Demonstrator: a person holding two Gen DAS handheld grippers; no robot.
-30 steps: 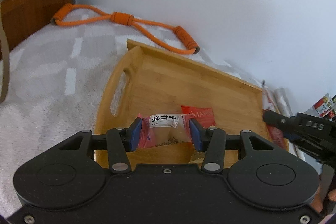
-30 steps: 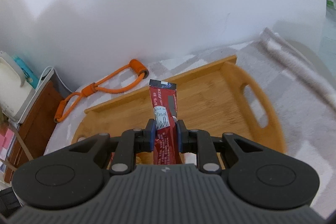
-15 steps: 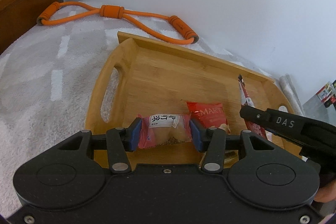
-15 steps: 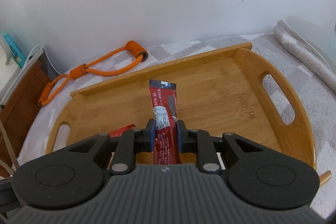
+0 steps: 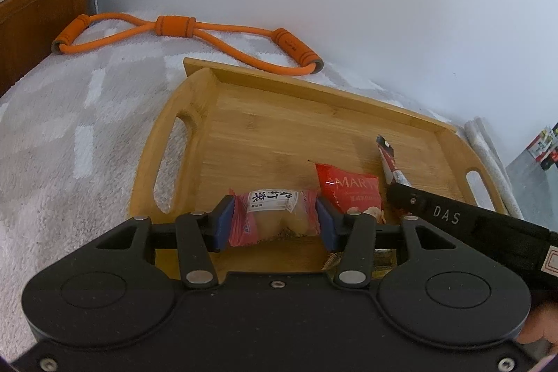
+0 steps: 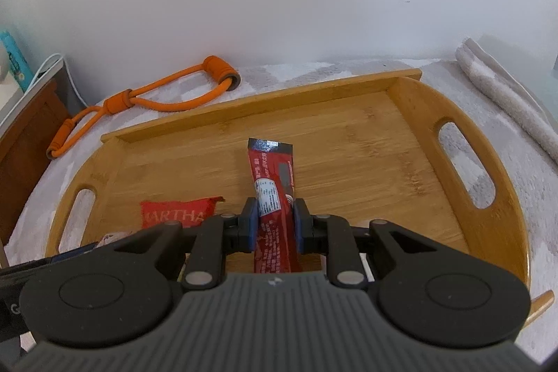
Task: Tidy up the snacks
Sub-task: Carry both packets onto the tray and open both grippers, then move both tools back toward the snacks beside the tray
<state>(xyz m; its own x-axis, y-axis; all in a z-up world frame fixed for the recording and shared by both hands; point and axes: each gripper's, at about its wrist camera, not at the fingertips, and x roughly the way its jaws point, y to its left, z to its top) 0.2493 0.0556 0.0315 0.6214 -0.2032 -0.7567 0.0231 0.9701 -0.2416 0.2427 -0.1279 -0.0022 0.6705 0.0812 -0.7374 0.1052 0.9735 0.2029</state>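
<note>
My left gripper is shut on a pink-wrapped pastry over the near left part of a wooden tray. A red snack bag lies on the tray to its right; it also shows in the right wrist view. My right gripper is shut on a long red snack stick, held low over the tray's middle. The stick's tip and the right gripper's body show in the left wrist view.
The tray lies on a grey-white blanket. An orange resistance band lies behind the tray by the white wall; it also shows in the right wrist view. A wooden headboard stands at the left. A rolled towel lies at the right.
Both grippers have moved in over the tray with their snacks and come lower. The right gripper with the red stick now sits closer beside the left one.
</note>
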